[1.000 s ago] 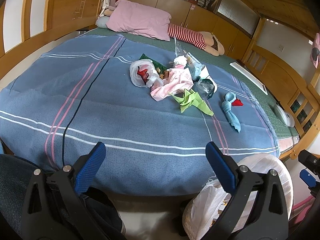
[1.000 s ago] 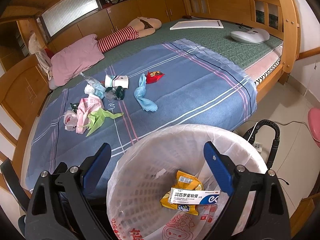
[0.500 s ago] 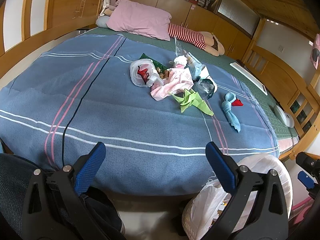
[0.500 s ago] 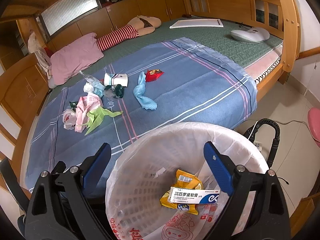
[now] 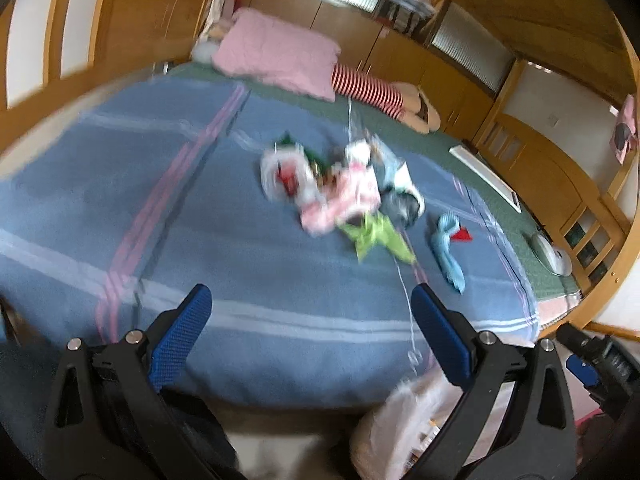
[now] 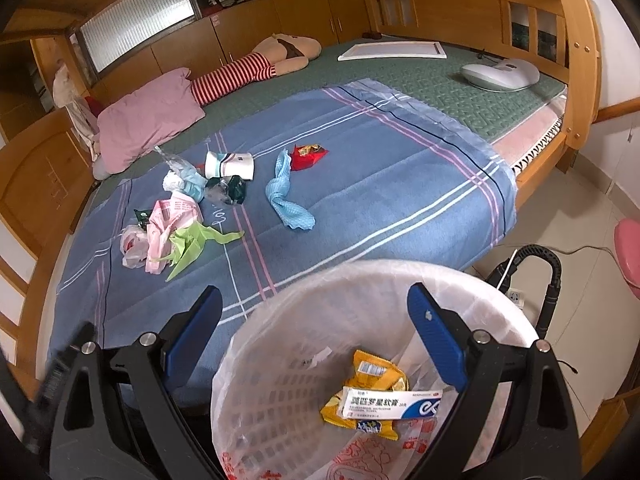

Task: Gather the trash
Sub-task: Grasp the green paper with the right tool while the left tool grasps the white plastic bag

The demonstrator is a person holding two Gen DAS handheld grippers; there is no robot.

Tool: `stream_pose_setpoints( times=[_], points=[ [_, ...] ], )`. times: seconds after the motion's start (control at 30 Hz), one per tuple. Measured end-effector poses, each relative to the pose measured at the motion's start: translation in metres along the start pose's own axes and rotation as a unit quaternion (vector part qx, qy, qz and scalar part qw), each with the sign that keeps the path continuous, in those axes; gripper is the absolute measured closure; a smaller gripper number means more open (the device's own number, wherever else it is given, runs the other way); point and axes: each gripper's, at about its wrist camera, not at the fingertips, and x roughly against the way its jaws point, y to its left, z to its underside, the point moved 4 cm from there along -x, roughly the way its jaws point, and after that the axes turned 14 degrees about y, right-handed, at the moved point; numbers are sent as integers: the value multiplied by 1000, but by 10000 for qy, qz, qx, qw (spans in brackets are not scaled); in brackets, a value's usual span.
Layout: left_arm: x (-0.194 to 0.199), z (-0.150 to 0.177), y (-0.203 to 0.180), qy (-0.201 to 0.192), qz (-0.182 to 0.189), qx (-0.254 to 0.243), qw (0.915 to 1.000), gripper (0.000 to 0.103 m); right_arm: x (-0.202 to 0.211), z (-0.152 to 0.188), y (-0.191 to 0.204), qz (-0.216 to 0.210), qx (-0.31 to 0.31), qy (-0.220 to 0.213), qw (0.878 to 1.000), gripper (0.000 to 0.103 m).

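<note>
The trash lies in a loose cluster on the blue blanket point(image 6: 360, 168), toward its pillow-side half: a pink plastic bag point(image 6: 170, 220) touching a green wrapper point(image 6: 196, 242), a clear bag with red inside point(image 6: 130, 246) at the cluster's outer edge, a white paper cup point(image 6: 230, 164) lying on its side, a dark crumpled wrapper point(image 6: 228, 190) just beside it, and crumpled white and pale blue bits point(image 6: 182, 180) next to that. A light blue cloth point(image 6: 286, 196) lies apart from the cluster, its upper end touching a red snack packet point(image 6: 306, 156). Between this litter and the near edge of the blanket runs a broad bare stretch of fabric. The lined white bin point(image 6: 280, 392) stands on the floor against that near edge, holding a yellow snack bag point(image 6: 374, 384) and a white and blue box point(image 6: 392, 402) on top of it. The right tool point(image 6: 314, 328) hangs over the bin's rim with its blue fingers wide apart and nothing between them. The left tool point(image 5: 306, 320), in a motion-blurred view, hovers over the blanket's near edge, its fingers likewise spread and empty. Past the blanket lie a green mat point(image 6: 420, 80), a pink pillow point(image 6: 148, 120) and the wooden bed frame point(image 6: 576, 40).
</note>
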Motion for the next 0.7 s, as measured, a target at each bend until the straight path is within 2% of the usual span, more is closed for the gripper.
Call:
stream_pose_setpoints(
  times=[0.07,0.13,0.2,0.23,0.3,0.37,0.4,0.43,0.53,0.63,0.7],
  points=[
    [4,-22,9,-188,-147,8,9997,4,-6,-8,8,-31,17,27,10000,11],
    [2,-46,26,-284,-325,216,9988,4,-10,-16,19,-90,65,45,9999,11],
    [-7,-65,49,-217,-439,609,9969,4,-17,-28,37,-214,166,62,9996,11],
    [-17,-76,67,-39,-470,1005,9938,4,-23,-36,47,-305,215,74,9993,11],
    [-28,-84,87,122,-406,1463,9883,4,-40,-51,70,-503,346,199,9979,11],
    [-39,-86,106,147,-483,1815,9821,4,-68,-70,99,-621,551,370,9959,11],
    [-45,-83,114,264,-617,2050,9765,4,-80,-76,110,-600,632,467,9951,11],
    [-50,-79,119,309,-587,2219,9728,4,-99,-84,122,-519,668,602,9946,11],
    [-61,-74,126,493,-480,2390,9686,4,-147,-99,143,-472,496,1019,9924,13],
    [-60,-75,135,384,-609,2493,9657,4,-201,-102,156,-229,264,1558,9872,19],
    [-63,-76,139,388,-642,2568,9636,4,-221,-97,166,-91,409,1659,9853,29]
  ],
)
